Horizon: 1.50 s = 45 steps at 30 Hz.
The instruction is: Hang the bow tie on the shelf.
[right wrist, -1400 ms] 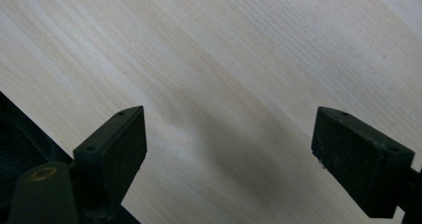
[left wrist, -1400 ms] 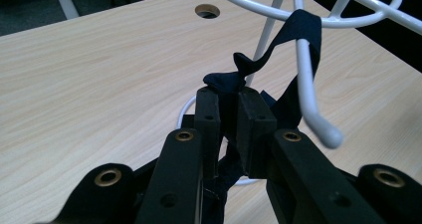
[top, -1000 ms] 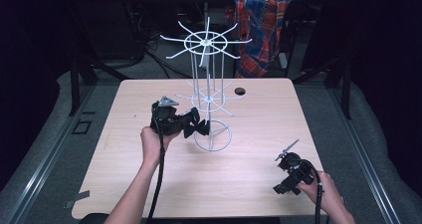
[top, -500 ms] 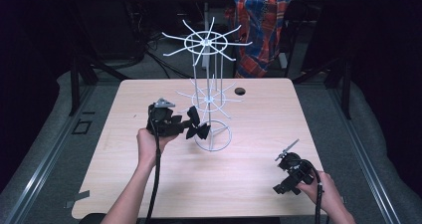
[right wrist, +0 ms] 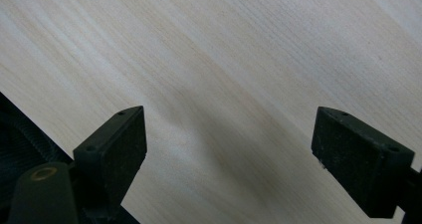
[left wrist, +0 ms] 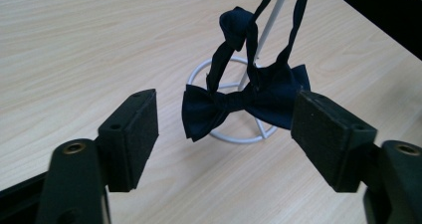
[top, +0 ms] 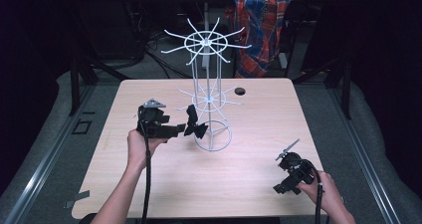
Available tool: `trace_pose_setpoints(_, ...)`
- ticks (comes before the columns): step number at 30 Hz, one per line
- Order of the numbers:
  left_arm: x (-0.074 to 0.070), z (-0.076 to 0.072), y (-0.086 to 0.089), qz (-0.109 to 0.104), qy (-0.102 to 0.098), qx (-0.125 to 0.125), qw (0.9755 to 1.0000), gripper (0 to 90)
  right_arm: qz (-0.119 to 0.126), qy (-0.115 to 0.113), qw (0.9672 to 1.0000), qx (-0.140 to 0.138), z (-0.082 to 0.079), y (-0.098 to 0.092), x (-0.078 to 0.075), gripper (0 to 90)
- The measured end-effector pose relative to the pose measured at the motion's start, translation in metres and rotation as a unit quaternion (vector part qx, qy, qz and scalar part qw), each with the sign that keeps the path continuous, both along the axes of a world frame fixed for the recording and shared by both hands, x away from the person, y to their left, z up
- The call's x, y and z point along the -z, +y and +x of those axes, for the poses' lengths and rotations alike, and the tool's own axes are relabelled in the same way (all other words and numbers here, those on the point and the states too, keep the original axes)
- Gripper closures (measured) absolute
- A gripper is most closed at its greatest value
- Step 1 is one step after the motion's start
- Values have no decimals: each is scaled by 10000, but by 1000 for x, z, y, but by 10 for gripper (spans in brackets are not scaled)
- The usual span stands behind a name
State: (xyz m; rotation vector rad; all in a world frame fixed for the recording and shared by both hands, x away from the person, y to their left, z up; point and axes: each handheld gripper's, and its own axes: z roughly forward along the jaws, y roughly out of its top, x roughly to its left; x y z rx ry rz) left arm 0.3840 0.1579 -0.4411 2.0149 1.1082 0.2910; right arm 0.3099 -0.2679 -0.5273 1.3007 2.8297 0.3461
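Observation:
A white wire rack with hook arms stands mid-table. From a lower hook a dark bow tie hangs by its strap just above the base ring. My left gripper is level, just left of the tie, and its jaws have just been opening. In the left gripper view the bow tie hangs free beyond the open gripper, and neither pad presses on it. My right gripper rests low at the front right, open over bare wood.
A small black round spot lies on the table behind the rack. A plaid shirt shows beyond the far edge. The table is ringed by dark floor, and the right gripper sits close to the front edge.
The left gripper's jaws opened off the bow tie and the hand drew back a little to the left. The tie stays hanging on the rack. The right gripper kept still.

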Motion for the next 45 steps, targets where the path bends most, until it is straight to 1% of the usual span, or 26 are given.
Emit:
trace_pose_setpoints(1, -1, -1, 1, 37, -18, 9, 10000, 245, 0, 0, 10000, 0, 0, 0, 0, 140)
trace_pose_setpoints(2, -2, -3, 2, 69, -21, 14, 10000, 239, -68, -5, 10000, -29, 0, 0, -1, 140)
trace_pose_setpoints(4, -3, -8, 5, 155, -13, 33, 9999, 214, -84, 23, 9999, -73, 1, -1, -1, 140)
trace_pose_setpoints(7, -3, -14, 10, 245, -17, 18, 9997, 193, -81, 26, 9999, -70, 1, -1, -1, 140)
trace_pose_setpoints(11, -3, -24, 19, 328, 24, -28, 9995, 166, -77, 27, 9999, -70, 1, -1, -1, 140)
trace_pose_setpoints(12, -2, -27, 21, 354, 17, -42, 9994, 163, -33, 22, 10000, -48, 1, 0, -1, 140)
trace_pose_setpoints(16, 2, -38, 30, 531, 100, -56, 9985, 152, -34, -6, 10000, -16, 1, -1, 0, 140)
trace_pose_setpoints(17, 4, -41, 33, 570, 102, -74, 9983, 150, -57, 20, 10000, -55, 1, -1, -1, 140)
trace_pose_setpoints(18, 5, -44, 36, 592, 131, -94, 9981, 147, 51, -33, 10000, 44, 0, 0, 1, 140)
trace_pose_setpoints(19, 7, -46, 39, 595, 176, -114, 9980, 147, 51, -33, 10000, 44, 0, 0, 1, 140)
trace_pose_setpoints(20, 9, -48, 42, 632, 210, -135, 9977, 146, 13, -11, 10000, -1, 0, 0, 0, 140)
trace_pose_setpoints(22, 14, -52, 47, 738, 265, -183, 9968, 144, 18, -10, 10000, 1, 0, 0, 0, 140)
trace_pose_setpoints(24, 17, -55, 52, 721, 374, -215, 9965, 134, 58, -1, 10000, 35, 0, 0, 0, 140)
trace_pose_setpoints(25, 18, -58, 54, 731, 396, -234, 9963, 133, 53, -1, 10000, 33, 0, 0, 0, 140)
trace_pose_setpoints(26, 19, -59, 56, 782, 374, -238, 9959, 131, 10, 2, 10000, 9, 0, 0, 0, 140)
trace_pose_setpoints(28, 20, -62, 58, 828, 402, -264, 9954, 126, 8, 3, 10000, 5, 0, 0, 0, 140)
trace_pose_setpoints(31, 24, -66, 62, 819, 454, -296, 9952, 119, 53, 1, 10000, 36, 0, 0, 0, 140)
trace_pose_setpoints(32, 25, -67, 63, 836, 460, -317, 9949, 116, 4, 5, 10000, 15, 0, 0, 0, 140)
trace_pose_setpoints(34, 27, -69, 65, 841, 522, -296, 9946, 109, 7, 4, 10000, 6, 0, 0, 0, 140)
trace_pose_setpoints(36, 30, -71, 66, 840, 538, -333, 9945, 107, 53, 6, 10000, 37, -1, 0, 0, 140)
trace_pose_setpoints(38, 32, -73, 67, 876, 579, -353, 9938, 105, 45, 4, 10000, 34, 0, 0, 0, 140)
trace_pose_setpoints(40, 35, -75, 69, 871, 610, -388, 9936, 101, -28, 6, 10000, 4, 0, 0, -1, 140)
trace_pose_setpoints(41, 36, -75, 70, 905, 634, -388, 9931, 100, 46, 4, 10000, 35, 0, 0, 0, 140)
trace_pose_setpoints(43, 40, -77, 71, 954, 656, -428, 9924, 94, 14, 4, 10000, 10, 0, 0, 0, 140)
trace_pose_setpoints(44, 42, -78, 73, 962, 690, -407, 9921, 93, 14, -7, 10000, 4, 0, 0, 0, 140)
trace_pose_setpoints(45, 44, -78, 73, 938, 712, -421, 9922, 86, -13, -22, 10000, -7, 0, 0, 0, 140)
